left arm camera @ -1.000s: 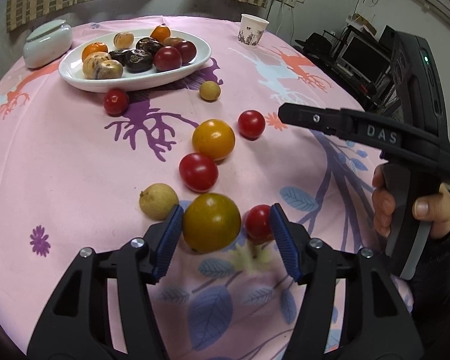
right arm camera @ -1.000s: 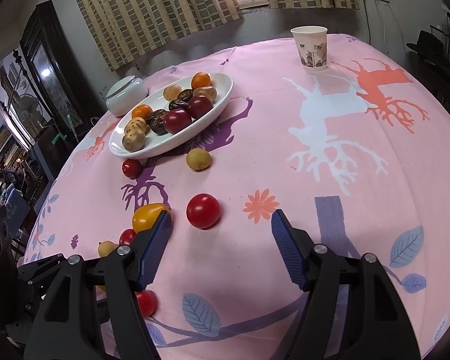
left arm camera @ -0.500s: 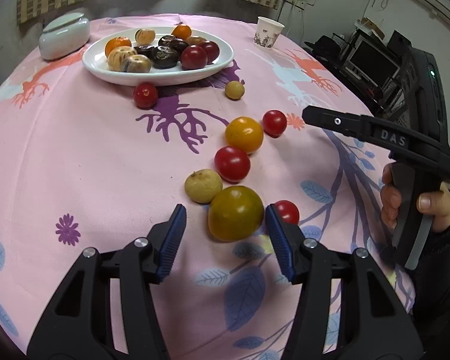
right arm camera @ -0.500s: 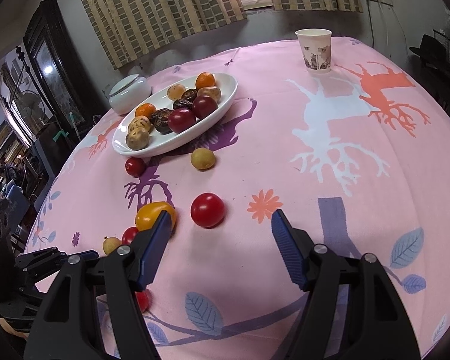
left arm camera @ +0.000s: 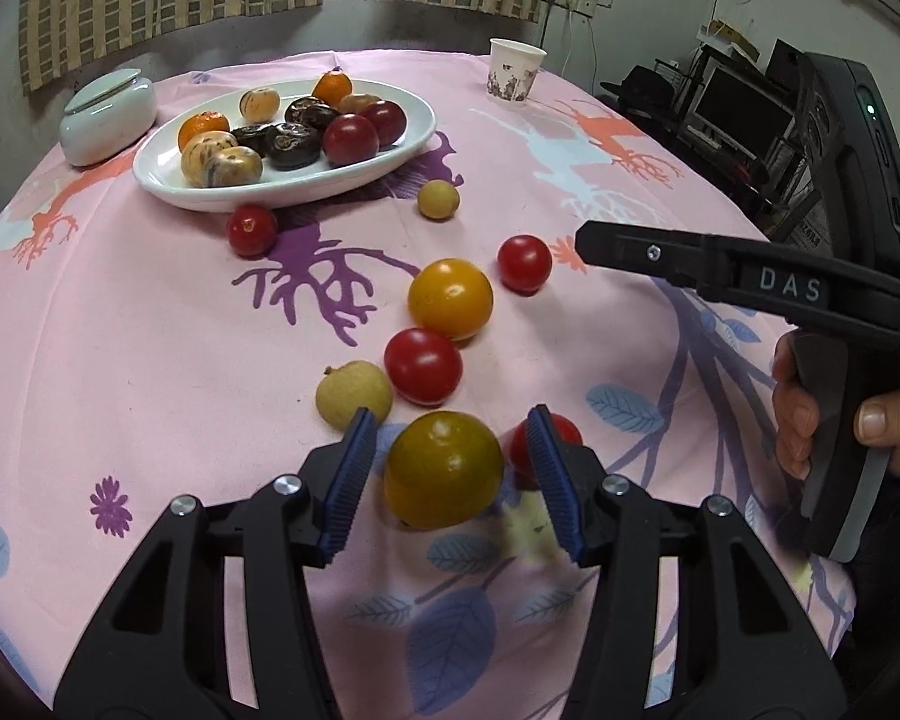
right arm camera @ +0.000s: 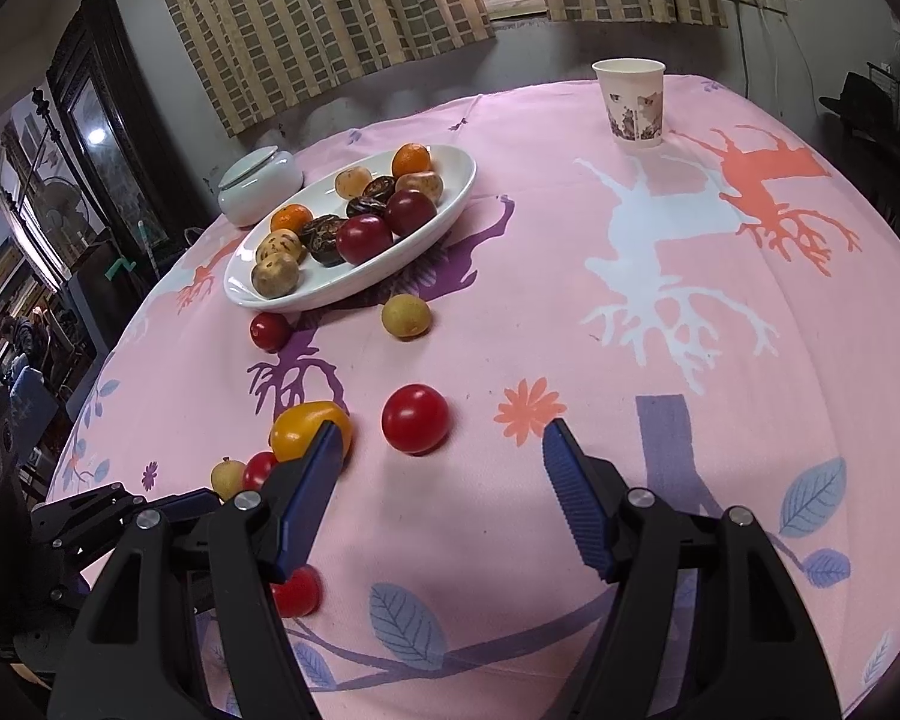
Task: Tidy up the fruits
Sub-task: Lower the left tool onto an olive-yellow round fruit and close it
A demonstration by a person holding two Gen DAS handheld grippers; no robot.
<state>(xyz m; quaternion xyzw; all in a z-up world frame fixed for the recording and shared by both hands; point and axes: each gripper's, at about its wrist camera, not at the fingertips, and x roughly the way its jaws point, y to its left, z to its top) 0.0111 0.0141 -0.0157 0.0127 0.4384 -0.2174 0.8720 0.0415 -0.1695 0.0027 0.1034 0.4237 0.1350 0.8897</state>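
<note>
My left gripper (left arm camera: 450,419) straddles a yellow-green tomato (left arm camera: 444,468) on the pink cloth. Its jaws are closing, and a thin gap still shows on each side of the fruit. A small red tomato (left arm camera: 561,429) peeks from behind the right finger, and a pale round fruit (left arm camera: 354,393) lies by the left one. Farther off lie a red tomato (left arm camera: 423,366), an orange tomato (left arm camera: 450,299) and another red one (left arm camera: 525,264). A white oval plate (left arm camera: 162,183) at the back holds several fruits. My right gripper (right arm camera: 443,429) hovers open and empty, just short of a red tomato (right arm camera: 415,426).
Near the plate lie a pale fruit (left arm camera: 438,199) and a red tomato (left arm camera: 252,230). A white lidded jar (left arm camera: 108,114) stands at the back left, a paper cup (left arm camera: 515,69) at the back right. A hand (left arm camera: 870,420) grips the right gripper's handle. The table drops off on all sides.
The left jaws have narrowed and now sit around the yellow-green tomato alone, with the small red tomato outside the right finger. The right gripper has kept still.
</note>
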